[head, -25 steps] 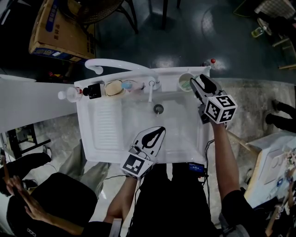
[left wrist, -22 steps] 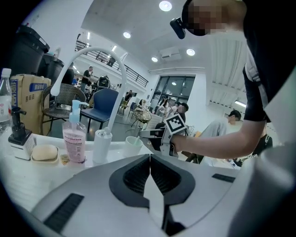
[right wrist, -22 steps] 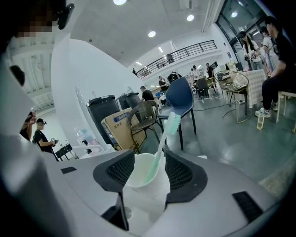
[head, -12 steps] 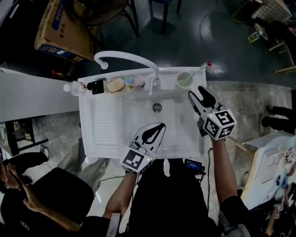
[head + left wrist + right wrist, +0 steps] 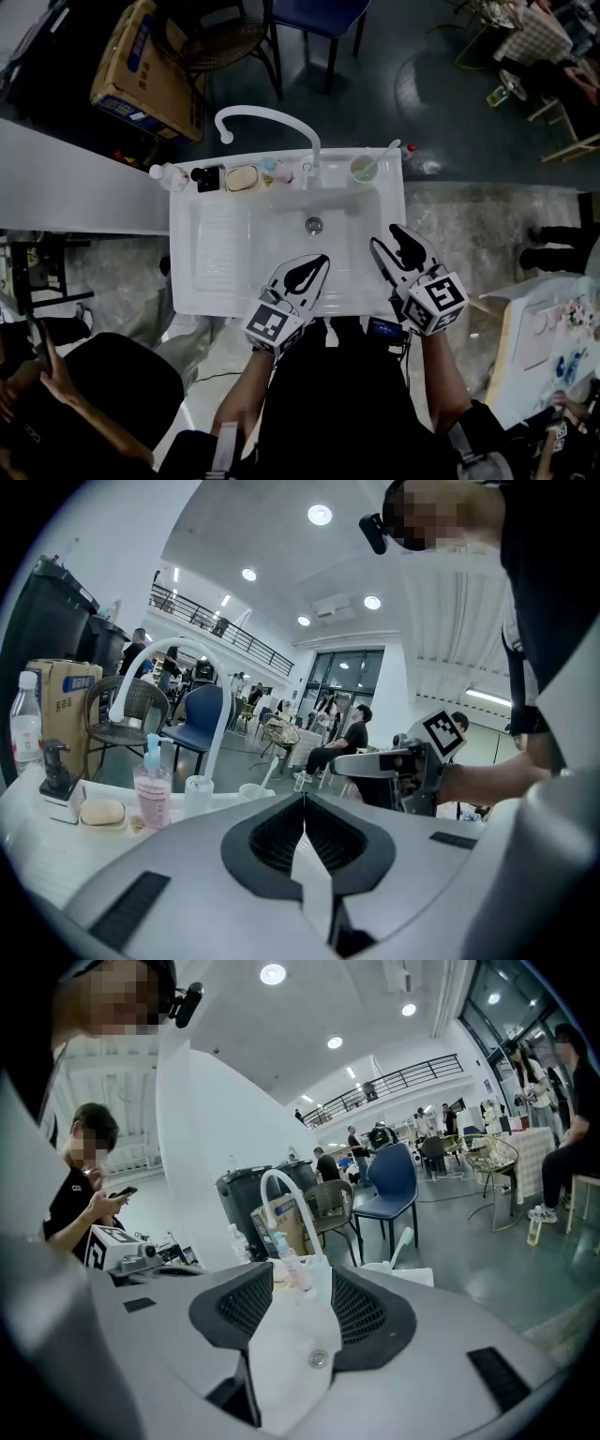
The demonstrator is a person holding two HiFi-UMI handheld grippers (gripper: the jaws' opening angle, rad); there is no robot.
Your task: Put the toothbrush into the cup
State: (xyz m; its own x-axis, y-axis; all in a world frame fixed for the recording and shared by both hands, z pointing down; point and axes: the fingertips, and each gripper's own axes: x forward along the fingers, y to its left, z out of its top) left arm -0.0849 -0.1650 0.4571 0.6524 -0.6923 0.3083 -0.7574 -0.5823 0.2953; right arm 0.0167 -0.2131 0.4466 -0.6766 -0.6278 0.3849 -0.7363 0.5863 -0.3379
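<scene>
I am holding both tongs over the near rim of the sink (image 5: 178, 267). The left tongs (image 5: 321, 262) are pressing together, tips meeting with nothing between them, and pointing toward the far right. The right tongs (image 5: 385, 236) are standing spread. Through their gap I am seeing only the basin and the far ledge, so they are pinching nothing.

The toothbrush (image 5: 388, 150) is already leaning in the cup (image 5: 362, 170), its upper end sticking out toward the far right. The cup is sitting at the right end of the far ledge, well apart from both tongs, with the basin and its drain (image 5: 313, 225) lying between.

Running left from the cup along that ledge, a tap handle (image 5: 307, 172), a pink bottle (image 5: 272, 171), a soap bar (image 5: 241, 177), a black pump (image 5: 206, 176) and a clear bottle (image 5: 165, 173) are standing in a row. The faucet (image 5: 267, 115) is rising just left of the cup and arching away to the left — beside the cup, not above it.

Beyond the sink a cardboard box (image 5: 150, 70), a wicker chair (image 5: 220, 37) and a blue chair (image 5: 314, 13) are standing on the dark floor. At the near left a person in dark clothes (image 5: 94, 403) is sitting.
</scene>
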